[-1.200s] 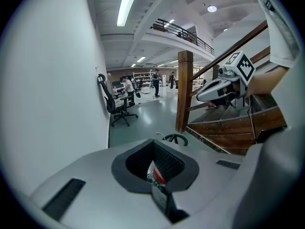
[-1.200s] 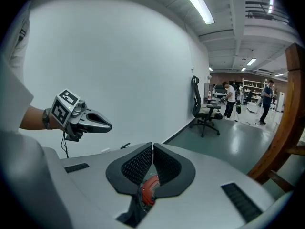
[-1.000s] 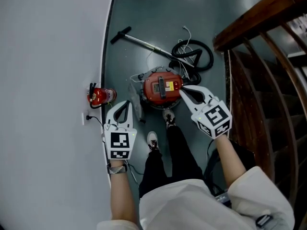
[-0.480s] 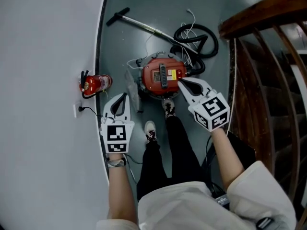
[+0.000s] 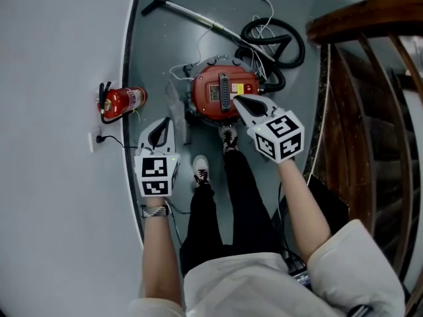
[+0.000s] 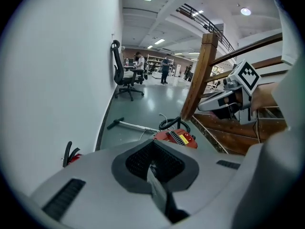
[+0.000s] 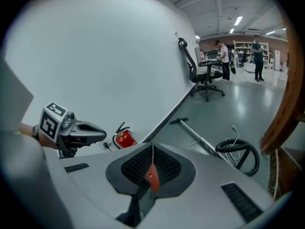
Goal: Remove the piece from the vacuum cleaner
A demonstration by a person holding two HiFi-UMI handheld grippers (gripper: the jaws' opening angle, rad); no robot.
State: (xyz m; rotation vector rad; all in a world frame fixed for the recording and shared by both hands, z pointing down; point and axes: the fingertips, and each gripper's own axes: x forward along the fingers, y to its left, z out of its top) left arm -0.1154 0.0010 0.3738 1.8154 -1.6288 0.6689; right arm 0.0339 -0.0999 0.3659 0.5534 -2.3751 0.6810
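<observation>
The vacuum cleaner [image 5: 215,99] sits on the floor [image 5: 198,58] just ahead of my shoes, between the white wall [image 5: 59,78] and the wooden stair railing [image 5: 360,18]. I am not sure which piece the task means. My guess is the black hose [image 7: 233,143], coiled beyond the red body, or the wand [image 5: 198,16] joined to it.

The body looks like hard, smooth plastic, and I expect it to be heavy enough to stay put but slippery under the pads. The hose should be soft and springy, so pulling on its middle would only stretch it. The wand looks stiff, light and slick. I would take hold at the hose's stiff end, where it meets the body on the railing side, and brace the body by its grey carry handle [image 5: 223,87].

That handle runs straight away from me. The wand's long axis lies slantwise, with its crossbar end far off toward the wall and its other end at the coil.

The left tongs [image 5: 164,123] are pressed together on nothing and hang beside the body on the wall side. The right tongs [image 5: 237,100] are also closed and empty, with their tips over the body's near edge.
</observation>
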